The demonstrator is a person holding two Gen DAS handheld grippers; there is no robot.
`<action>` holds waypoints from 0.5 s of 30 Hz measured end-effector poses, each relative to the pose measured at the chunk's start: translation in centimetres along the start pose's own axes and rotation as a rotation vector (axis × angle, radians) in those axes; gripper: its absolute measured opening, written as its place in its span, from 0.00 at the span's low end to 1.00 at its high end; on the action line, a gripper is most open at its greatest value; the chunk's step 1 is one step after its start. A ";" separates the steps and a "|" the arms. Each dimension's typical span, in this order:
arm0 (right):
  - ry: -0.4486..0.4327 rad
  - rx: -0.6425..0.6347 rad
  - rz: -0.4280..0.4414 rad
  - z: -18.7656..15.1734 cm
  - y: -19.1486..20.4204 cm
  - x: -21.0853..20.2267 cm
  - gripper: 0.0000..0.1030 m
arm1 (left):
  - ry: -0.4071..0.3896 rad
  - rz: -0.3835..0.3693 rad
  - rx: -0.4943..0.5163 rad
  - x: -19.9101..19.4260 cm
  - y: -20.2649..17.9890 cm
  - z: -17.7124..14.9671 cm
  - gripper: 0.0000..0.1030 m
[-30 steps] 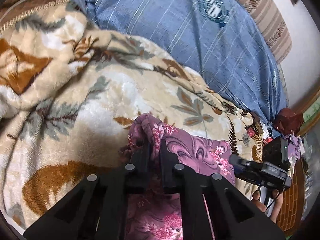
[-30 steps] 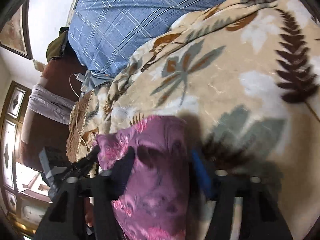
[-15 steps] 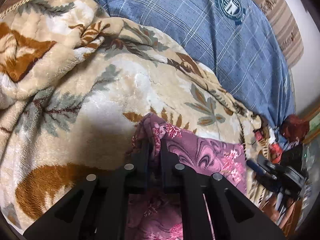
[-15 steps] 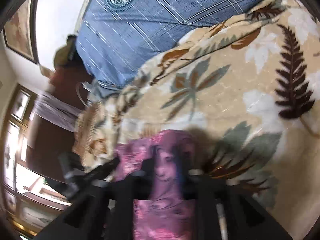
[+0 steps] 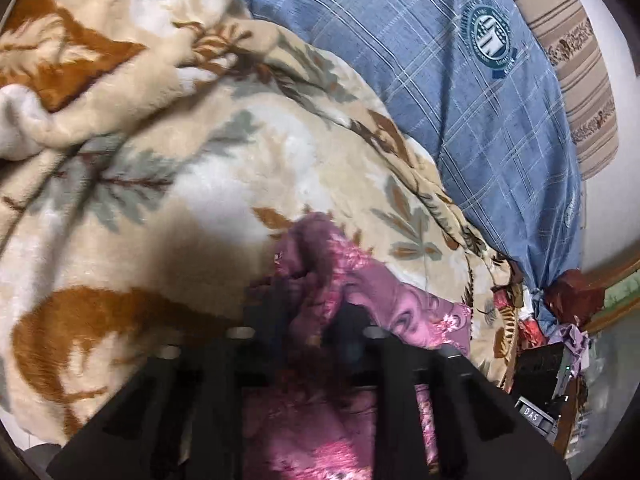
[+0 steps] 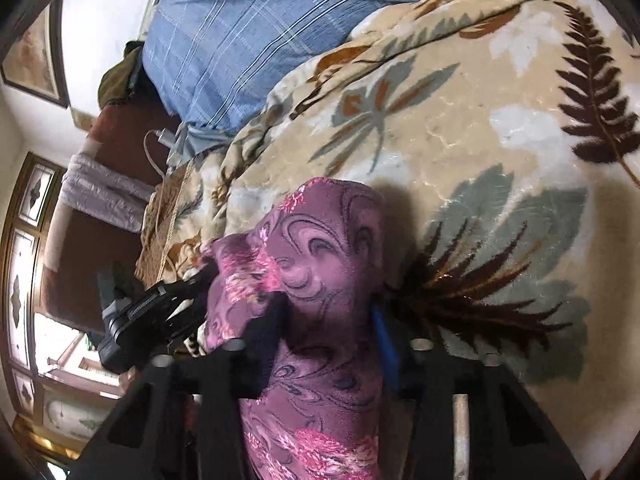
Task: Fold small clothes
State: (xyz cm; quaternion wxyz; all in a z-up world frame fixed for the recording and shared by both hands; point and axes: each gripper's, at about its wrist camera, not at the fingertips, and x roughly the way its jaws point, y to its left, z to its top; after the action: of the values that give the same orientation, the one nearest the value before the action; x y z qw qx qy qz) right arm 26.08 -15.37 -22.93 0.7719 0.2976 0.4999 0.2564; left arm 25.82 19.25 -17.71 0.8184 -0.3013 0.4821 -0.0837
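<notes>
A small purple garment [image 5: 376, 300] with pink flowers lies on a beige leaf-print blanket [image 5: 224, 176]. My left gripper [image 5: 310, 312] is shut on a bunched corner of the garment. In the right wrist view the garment [image 6: 320, 264] rises as a fold between the jaws, and my right gripper [image 6: 328, 320] is shut on it. The left gripper [image 6: 160, 304] shows at the garment's left edge there. The cloth under both grippers is hidden by the fingers.
A blue checked pillow [image 5: 460, 80] with a round badge lies at the far side, with a striped pillow [image 5: 572, 60] behind it. A white charger cable [image 6: 160, 140] lies by the blanket's edge. Clutter and a dark box [image 5: 540, 364] sit at the right.
The right gripper has closed from open onto the garment's fold. Both grippers have lifted the garment's edge and carried it farther over the blanket.
</notes>
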 end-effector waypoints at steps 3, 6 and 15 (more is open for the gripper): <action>-0.023 -0.035 0.004 -0.3 1.1 -1.7 0.24 | -0.024 0.051 0.047 -0.7 -1.5 -0.3 0.12; -0.044 -0.042 -0.036 -0.6 1.1 -2.2 0.24 | -0.050 0.099 0.099 -1.1 -2.6 -0.8 0.12; -0.026 0.084 0.013 -0.5 -2.4 -2.8 0.36 | -0.048 0.155 0.102 -2.5 -3.0 -2.2 0.19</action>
State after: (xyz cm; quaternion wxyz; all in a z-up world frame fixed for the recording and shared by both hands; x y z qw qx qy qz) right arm 24.81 -18.88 -23.08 0.7635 0.3363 0.4982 0.2361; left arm 23.13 16.93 -14.94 0.8480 -0.2228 0.4793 -0.0376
